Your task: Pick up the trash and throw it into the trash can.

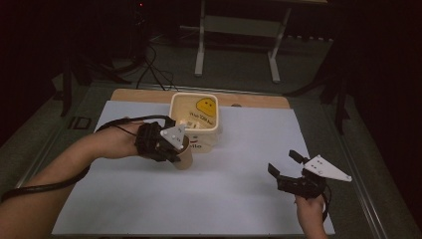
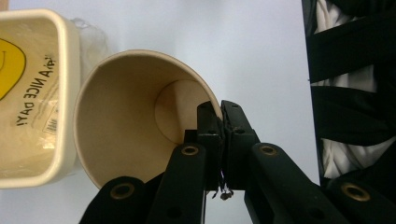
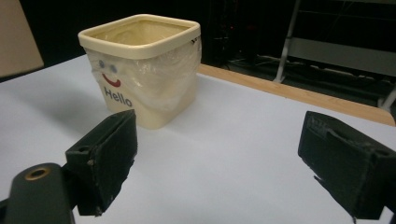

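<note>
Pinching paper cup (image 2: 126,121) rim, left hand-held gripper (image 2: 220,116) clamped on it
Cup tilted just beside cream tub (image 1: 195,119) on white worktop (image 1: 224,199); right hand-held gripper (image 3: 219,158) jaws apart, empty

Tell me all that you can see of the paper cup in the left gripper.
The paper cup is plain tan paper with a rolled rim and a round flat bottom, and it looks empty. The left gripper is shut on its wall at the rim, one jaw inside, one outside. In the high view the cup sits close beside the cream bin. Whether it touches the bin or the white table sheet cannot be told.
</note>
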A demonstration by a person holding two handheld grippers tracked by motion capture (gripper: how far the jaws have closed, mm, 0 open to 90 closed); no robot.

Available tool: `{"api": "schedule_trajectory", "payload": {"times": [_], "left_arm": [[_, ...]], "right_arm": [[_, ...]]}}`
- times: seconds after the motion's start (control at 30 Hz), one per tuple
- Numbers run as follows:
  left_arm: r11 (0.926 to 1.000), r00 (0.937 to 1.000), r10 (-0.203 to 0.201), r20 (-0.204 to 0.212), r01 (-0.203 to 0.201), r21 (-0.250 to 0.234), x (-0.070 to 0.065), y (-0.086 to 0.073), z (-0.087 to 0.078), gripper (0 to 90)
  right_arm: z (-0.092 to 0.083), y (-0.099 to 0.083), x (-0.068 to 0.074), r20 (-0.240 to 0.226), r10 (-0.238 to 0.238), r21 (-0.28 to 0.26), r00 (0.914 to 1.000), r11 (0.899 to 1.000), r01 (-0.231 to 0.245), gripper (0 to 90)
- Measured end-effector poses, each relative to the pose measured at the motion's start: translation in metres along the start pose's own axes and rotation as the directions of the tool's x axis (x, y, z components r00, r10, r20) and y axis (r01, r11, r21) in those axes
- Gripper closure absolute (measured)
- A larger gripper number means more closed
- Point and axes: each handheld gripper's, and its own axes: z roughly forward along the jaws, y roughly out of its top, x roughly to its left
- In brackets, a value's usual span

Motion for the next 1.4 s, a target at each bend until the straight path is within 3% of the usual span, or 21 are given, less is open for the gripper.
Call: {"api": "schedule_trajectory", "payload": {"times": [0.77,1.4], "left_arm": [[0.9989,0.9972,0.047,-0.057,-0.047,0.010,0.022,0.032,-0.036,88.8],[0.9995,0.9955,0.024,-0.092,-0.022,0.021,0.052,0.044,-0.044,88.8]], "right_arm": [[0.000,-0.001,-0.001,0.000,0.001,-0.004,1.0000,1.000,-0.001,11.8],[-0.001,-0.001,-0.002,0.001,0.000,-0.014,1.0000,1.000,0.000,11.8]]}}
